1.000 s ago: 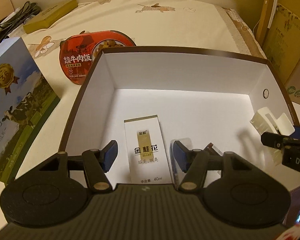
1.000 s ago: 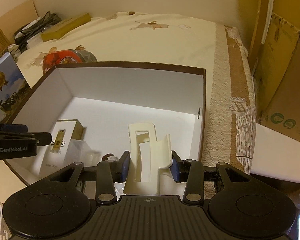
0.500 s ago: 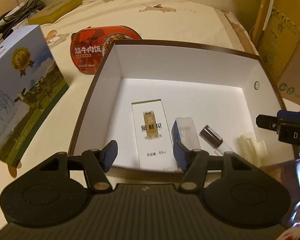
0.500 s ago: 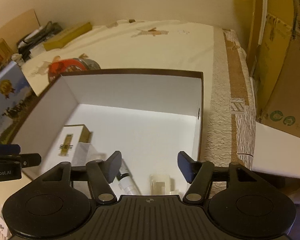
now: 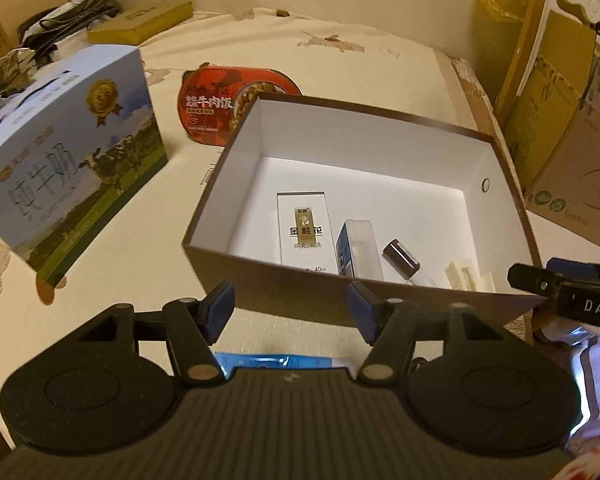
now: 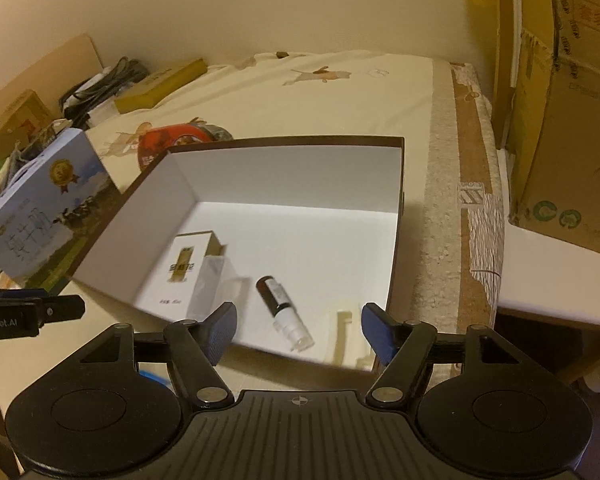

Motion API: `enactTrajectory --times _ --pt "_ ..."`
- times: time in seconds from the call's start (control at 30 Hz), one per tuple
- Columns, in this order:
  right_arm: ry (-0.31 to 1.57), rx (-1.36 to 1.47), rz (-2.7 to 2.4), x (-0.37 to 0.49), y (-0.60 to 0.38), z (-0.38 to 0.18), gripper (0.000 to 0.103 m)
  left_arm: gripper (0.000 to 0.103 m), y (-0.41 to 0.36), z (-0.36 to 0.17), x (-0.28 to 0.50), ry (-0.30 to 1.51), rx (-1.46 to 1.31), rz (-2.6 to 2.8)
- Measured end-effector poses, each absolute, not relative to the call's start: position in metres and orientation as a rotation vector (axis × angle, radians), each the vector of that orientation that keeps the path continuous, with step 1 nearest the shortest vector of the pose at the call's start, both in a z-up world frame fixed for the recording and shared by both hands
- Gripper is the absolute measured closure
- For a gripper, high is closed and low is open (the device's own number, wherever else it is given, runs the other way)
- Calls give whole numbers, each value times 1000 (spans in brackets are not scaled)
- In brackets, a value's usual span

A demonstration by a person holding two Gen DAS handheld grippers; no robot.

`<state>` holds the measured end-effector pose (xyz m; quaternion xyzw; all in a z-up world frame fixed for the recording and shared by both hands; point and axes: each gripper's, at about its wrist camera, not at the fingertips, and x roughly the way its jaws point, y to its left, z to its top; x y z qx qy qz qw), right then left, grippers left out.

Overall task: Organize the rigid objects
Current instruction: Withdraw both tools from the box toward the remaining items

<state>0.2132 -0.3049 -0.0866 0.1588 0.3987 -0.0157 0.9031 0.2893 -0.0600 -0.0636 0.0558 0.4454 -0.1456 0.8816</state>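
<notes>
Your brown box sits at twelve o'clock holding the white carton, blue case, bottle and cream clip, while your left gripper and right gripper hover with jaws spread wide, empty.

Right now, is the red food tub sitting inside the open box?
No, the red food tub lies on the tablecloth behind the open box, outside its far left corner.

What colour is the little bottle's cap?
Dark brown; the bottle shows it best in the left wrist view.
</notes>
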Motion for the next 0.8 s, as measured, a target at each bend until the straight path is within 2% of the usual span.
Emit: enactTrajectory --times 0.47,0.8 --pt "856 350 31 169 -282 -74 37 45 -29 -41 224 899 80 -241" --pt "941 336 71 142 -261 -87 37 45 -4 -54 183 957 27 -199"
